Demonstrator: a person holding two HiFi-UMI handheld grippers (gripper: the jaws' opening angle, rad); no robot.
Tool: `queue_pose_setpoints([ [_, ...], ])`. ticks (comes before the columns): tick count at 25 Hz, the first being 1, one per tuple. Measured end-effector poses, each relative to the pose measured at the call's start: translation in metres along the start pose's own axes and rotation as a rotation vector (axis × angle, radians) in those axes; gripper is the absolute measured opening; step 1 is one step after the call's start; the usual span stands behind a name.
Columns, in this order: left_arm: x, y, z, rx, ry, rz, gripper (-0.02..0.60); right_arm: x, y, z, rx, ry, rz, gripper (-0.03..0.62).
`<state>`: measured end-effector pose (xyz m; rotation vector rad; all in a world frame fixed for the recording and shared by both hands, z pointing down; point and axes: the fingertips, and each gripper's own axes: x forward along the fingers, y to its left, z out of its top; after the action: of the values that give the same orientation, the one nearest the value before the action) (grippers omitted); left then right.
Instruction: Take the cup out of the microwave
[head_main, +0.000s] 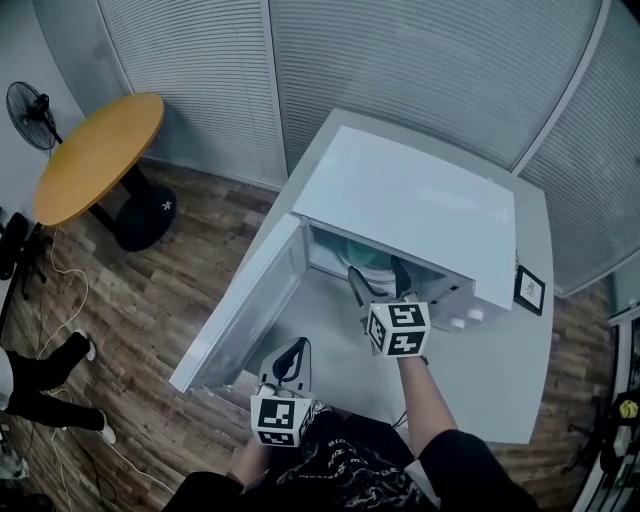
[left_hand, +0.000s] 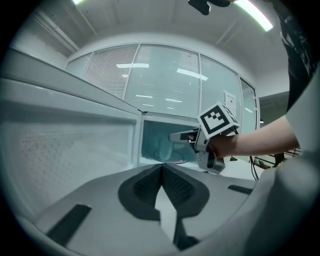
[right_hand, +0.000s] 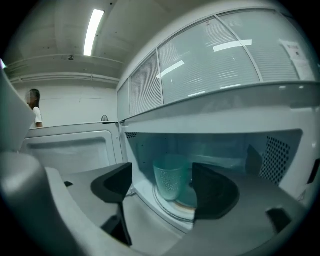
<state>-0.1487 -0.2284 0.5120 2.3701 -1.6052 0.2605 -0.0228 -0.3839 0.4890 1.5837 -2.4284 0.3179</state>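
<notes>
The white microwave (head_main: 410, 200) stands on a white table with its door (head_main: 240, 305) swung open to the left. Inside, a pale green dotted cup (right_hand: 170, 181) stands upright on the glass turntable (right_hand: 175, 207). My right gripper (head_main: 378, 275) is at the mouth of the oven, open, its pads (right_hand: 212, 192) apart with the cup further in between their lines and untouched. In the left gripper view the cup (left_hand: 165, 148) shows faintly just beyond the right gripper (left_hand: 182, 136). My left gripper (head_main: 290, 355) hangs back beside the door, shut and empty.
A round wooden table (head_main: 95, 155) and a floor fan (head_main: 30, 110) stand at the far left on the wood floor. A person's legs (head_main: 45, 385) and loose cables are at the left edge. A small framed sign (head_main: 528, 290) sits right of the microwave on the white table (head_main: 500, 380).
</notes>
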Motion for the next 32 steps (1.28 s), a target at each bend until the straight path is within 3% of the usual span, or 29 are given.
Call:
queue_pose_setpoints([
  [13,0.012,-0.003,-0.005,-0.001,0.034,-0.040,0.006,0.047,-0.014,-0.012,0.012,0.038,-0.037,0.403],
  [32,0.008,-0.011,-0.021,-0.015,0.081,-0.059,0.006,0.080,-0.020,-0.028,-0.019,0.094,-0.029,0.399],
])
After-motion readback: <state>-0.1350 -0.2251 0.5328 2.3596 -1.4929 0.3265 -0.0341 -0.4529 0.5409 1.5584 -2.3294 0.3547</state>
